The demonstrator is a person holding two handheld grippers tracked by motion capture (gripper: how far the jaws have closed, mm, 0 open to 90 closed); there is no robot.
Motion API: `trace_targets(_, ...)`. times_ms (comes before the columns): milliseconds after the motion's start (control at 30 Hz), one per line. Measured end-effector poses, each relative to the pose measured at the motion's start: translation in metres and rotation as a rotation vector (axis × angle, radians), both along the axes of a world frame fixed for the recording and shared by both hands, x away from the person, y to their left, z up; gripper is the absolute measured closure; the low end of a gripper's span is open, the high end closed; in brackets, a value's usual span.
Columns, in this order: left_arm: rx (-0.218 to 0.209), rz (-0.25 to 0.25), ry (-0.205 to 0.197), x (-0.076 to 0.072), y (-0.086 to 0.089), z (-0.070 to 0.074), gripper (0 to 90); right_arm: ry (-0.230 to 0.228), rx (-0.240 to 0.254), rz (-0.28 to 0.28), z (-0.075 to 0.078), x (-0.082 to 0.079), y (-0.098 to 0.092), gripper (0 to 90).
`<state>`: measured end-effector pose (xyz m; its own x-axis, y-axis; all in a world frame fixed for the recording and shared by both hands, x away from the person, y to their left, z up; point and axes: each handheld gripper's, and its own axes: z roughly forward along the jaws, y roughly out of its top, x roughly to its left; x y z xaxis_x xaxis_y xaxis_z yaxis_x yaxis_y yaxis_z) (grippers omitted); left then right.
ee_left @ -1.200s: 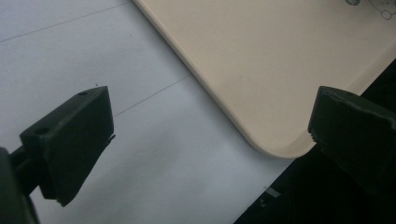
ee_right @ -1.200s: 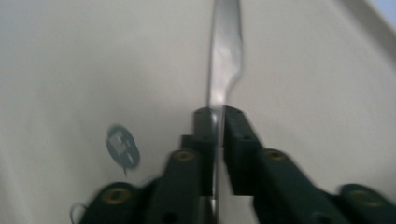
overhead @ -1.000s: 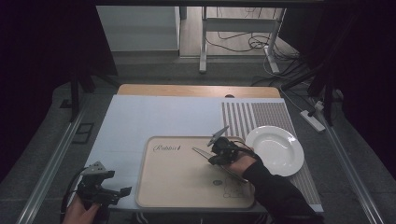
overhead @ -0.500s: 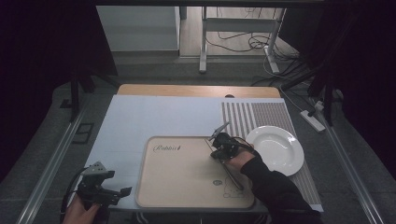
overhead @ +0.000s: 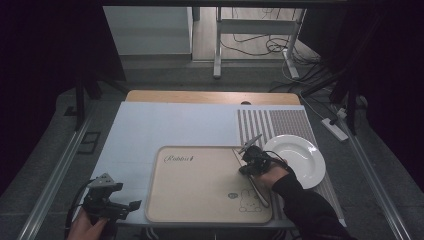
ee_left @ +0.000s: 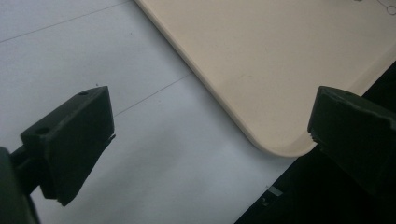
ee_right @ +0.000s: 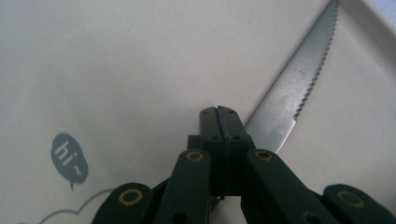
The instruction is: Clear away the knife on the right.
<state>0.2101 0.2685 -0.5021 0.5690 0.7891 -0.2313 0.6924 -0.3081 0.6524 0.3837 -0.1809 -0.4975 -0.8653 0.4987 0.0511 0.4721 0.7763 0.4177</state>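
Observation:
A beige tray [overhead: 200,185] with a rabbit drawing lies on the white mat [overhead: 170,125]. Along the tray's right side rests a serrated knife [overhead: 261,194]. My right gripper [overhead: 246,167] is shut over it. In the right gripper view the jaws [ee_right: 218,112] are pressed together, and the knife blade [ee_right: 299,88] runs out from under them toward the upper right. No thing is clamped between the pads. My left gripper [overhead: 129,207] stays at the near left beside the tray's corner. Its jaws [ee_left: 210,135] stand wide apart over the mat with nothing between them.
A white plate [overhead: 312,150] sits on a striped placemat [overhead: 280,122] just right of the tray. The table's front edge is close to the left gripper. Beyond the table's far edge are a floor, cables and table legs.
My right gripper has moved right across the tray toward the plate, and the knife has shifted right with it. The left gripper has stayed put.

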Motion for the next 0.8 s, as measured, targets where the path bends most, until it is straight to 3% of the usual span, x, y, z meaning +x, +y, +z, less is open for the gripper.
trace_targets(467, 0.0, 0.0, 0.001, 0.0, 0.0, 0.0, 1.5, -0.001, 0.014, -0.072, 0.001, -0.006, -0.033, 90.0)
trace_targets(633, -0.002, 0.0, 0.001, 0.0, 0.0, 0.0, 1.4, 0.004, 0.015, -0.098, 0.001, -0.007, -0.035, 90.0)
trace_targets(800, -0.008, 0.0, 0.001, 0.0, 0.0, 0.0, 1.5, -0.017, 0.052, -0.112, 0.005, -0.008, -0.034, 79.7)
